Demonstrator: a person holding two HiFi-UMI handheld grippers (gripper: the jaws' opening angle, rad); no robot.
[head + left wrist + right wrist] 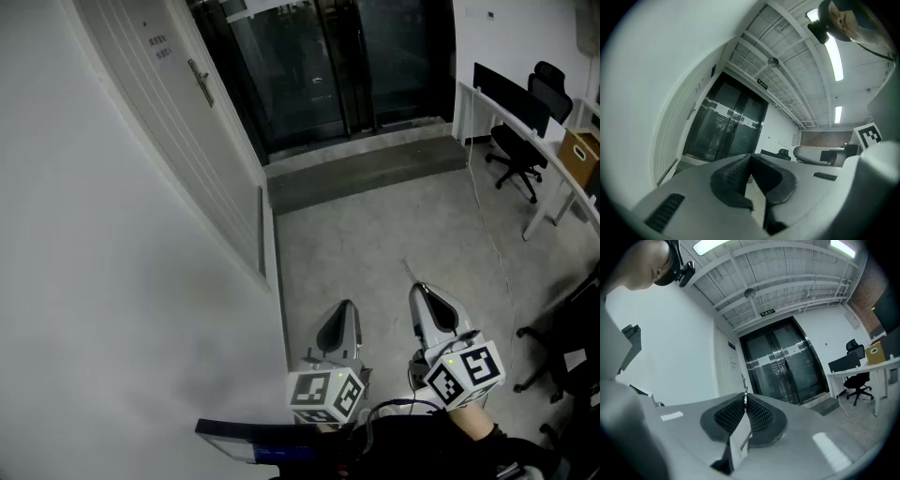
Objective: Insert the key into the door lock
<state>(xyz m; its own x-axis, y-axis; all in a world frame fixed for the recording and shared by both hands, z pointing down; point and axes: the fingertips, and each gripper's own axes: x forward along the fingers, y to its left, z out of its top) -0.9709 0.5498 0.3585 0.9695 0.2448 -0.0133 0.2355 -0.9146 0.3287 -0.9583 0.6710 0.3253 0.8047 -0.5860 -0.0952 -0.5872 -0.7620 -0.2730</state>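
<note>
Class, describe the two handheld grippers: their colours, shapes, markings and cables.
The left gripper and right gripper are matching pale grey shells tapering to narrow tips. Black ribbed pads line their jaws. Each carries a white cube with black square markers, and a thin white cable runs behind them.

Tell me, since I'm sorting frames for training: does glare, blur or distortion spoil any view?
Left gripper view: fisheye bending, dark corners, ceiling lights blown out. Right gripper view: same bending, but the key in the right gripper is readable, edge-on. Head view: dim, even light, dark glass doors, door handle small yet clear.
</note>
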